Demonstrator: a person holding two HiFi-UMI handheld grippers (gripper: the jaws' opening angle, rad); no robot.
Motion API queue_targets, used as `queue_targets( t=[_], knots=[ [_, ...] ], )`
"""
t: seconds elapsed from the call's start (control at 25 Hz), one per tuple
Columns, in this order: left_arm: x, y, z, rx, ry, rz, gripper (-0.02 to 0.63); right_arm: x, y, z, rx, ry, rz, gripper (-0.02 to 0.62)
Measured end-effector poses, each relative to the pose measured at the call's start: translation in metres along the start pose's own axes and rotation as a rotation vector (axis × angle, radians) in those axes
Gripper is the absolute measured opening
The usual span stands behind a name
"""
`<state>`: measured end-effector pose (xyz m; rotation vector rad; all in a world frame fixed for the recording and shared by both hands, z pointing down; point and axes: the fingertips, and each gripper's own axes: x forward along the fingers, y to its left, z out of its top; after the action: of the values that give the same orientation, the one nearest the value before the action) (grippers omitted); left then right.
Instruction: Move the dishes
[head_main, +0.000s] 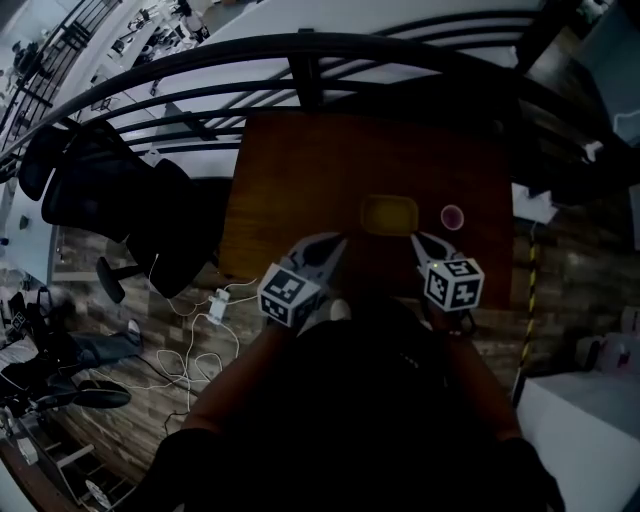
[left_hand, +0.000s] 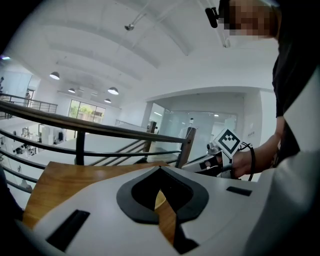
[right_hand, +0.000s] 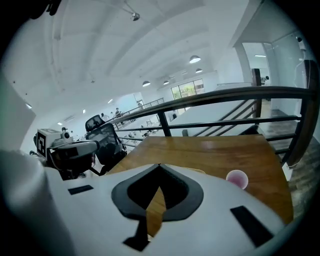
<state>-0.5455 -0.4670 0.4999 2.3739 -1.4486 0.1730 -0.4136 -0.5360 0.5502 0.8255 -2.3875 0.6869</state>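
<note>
1. The yellow dish (head_main: 390, 215) lay on the wooden table (head_main: 300, 170), toward its near edge and roughly midway between the two grippers.
2. A small pink cup (head_main: 452, 216) stood upright just to the right of the dish, apart from it; the right gripper view showed it on bare wood beyond that gripper's right jaw.
3. The left gripper (head_main: 335, 240) hovered over the near edge of the table, close to the dish's left corner. In its own view its jaws (left_hand: 160, 167) met at the tips with nothing between them; only table wood showed through the slit behind.
4. The right gripper (head_main: 420, 238) hung near the dish's right corner, between dish and cup. Its jaws (right_hand: 159, 165) were likewise closed tip to tip and held nothing.
5. Beyond the table's far edge ran a dark metal railing (head_main: 300, 50).
6. A black office chair (head_main: 110, 190) stood to the table's left, with white cables (head_main: 200, 350) on the floor near it.
</note>
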Motion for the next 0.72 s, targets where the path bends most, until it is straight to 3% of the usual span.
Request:
queue_targets(
  t=[0.32,0.52,0.72],
  knots=[
    [-0.007,-0.010,0.005,0.034,-0.002,-0.020,-0.009,-0.015,0.006,-0.001,-0.020,-0.025,-0.038,0.011],
    [0.009,-0.025,-0.017,0.069,0.040,-0.089,-0.009,-0.029,-0.009,-0.030,0.018,-0.043,-0.088,0.011],
    [0.030,-0.068,-0.010,0.084,0.074,-0.216,-0.009,-0.083,-0.029,-0.050,0.105,-0.065,-0.188,0.011]
  ],
)
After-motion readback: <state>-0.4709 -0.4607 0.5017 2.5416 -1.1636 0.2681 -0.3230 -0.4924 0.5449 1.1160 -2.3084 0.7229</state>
